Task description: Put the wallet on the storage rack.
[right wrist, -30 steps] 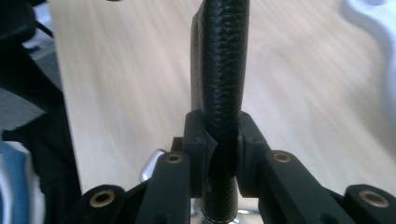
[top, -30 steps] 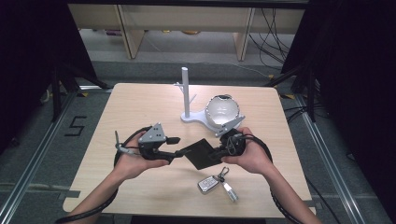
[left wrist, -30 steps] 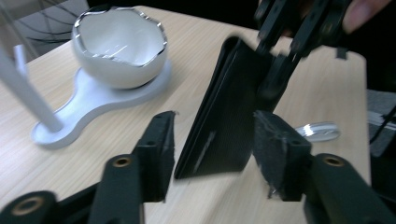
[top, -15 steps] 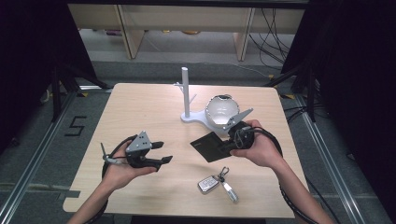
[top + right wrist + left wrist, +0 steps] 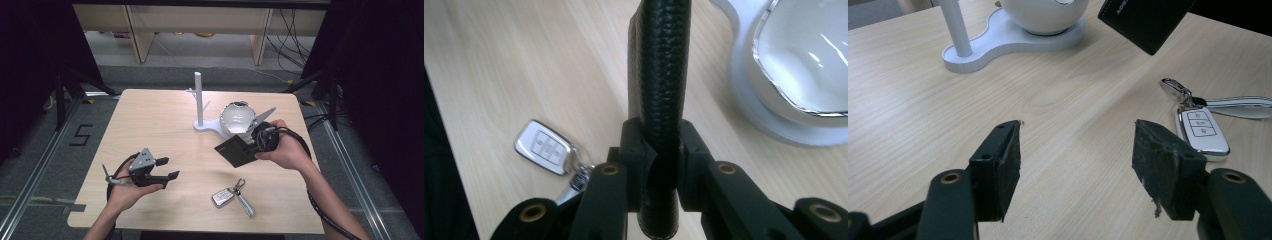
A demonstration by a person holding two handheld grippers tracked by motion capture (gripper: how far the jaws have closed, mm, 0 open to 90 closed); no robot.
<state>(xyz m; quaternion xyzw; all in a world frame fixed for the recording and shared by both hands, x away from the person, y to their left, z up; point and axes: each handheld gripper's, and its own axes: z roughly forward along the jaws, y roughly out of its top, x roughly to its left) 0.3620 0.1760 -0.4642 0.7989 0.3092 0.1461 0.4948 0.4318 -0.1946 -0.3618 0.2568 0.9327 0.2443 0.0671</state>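
Clamping the black wallet (image 5: 658, 90) upright, the right hand-held gripper (image 5: 659, 150) hovers beside the key fob (image 5: 544, 146).

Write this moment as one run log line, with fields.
left tongs: just opened, empty | right tongs: shut on black wallet, above table | car key: lying on table

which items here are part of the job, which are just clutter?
In play: black wallet, clamped in right gripper; left gripper, fingers open, nothing between them.
Lying about: car key, white stand with bowl.
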